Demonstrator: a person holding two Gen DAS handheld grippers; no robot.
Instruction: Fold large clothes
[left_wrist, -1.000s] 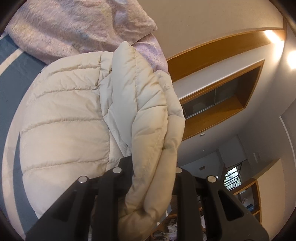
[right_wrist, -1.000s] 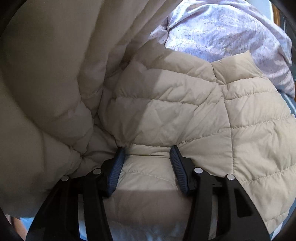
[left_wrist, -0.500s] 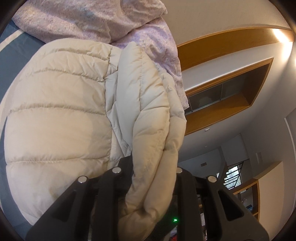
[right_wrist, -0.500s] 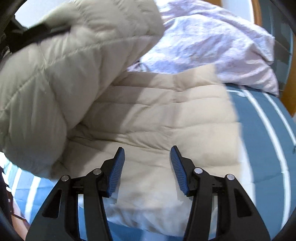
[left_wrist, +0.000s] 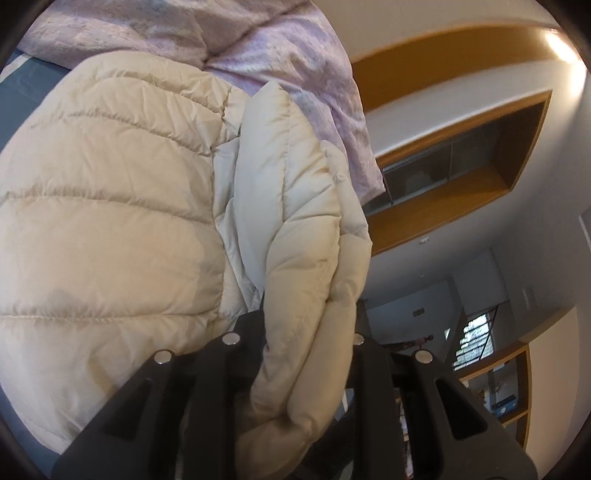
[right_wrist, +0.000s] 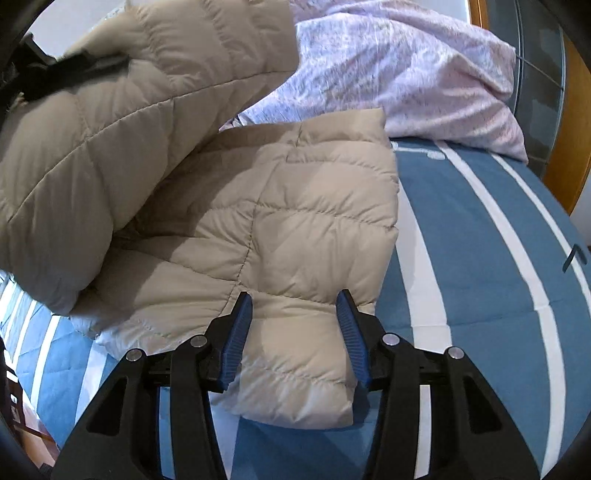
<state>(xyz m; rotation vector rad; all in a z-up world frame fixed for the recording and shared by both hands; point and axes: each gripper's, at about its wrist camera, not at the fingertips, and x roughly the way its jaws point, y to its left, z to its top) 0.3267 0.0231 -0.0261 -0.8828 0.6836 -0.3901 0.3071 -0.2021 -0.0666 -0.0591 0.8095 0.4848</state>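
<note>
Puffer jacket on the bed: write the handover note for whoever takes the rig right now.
Left tongs: shut on a thick fold of the cream puffer jacket, lifted above the rest of it.
Right tongs: open, holding nothing, their pads on either side of the jacket's near corner, which lies on the bed.
Jacket body lies on the blue striped bedspread, with the lilac duvet bunched behind it.
Done: one side raised for folding.
Left: lay the raised part over the body, then finish the fold.

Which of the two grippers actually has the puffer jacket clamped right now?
The left gripper: a bunched fold of the cream puffer jacket is pinched between its fingers. The right gripper is open, merely straddling the jacket's flat corner on the bed.
</note>
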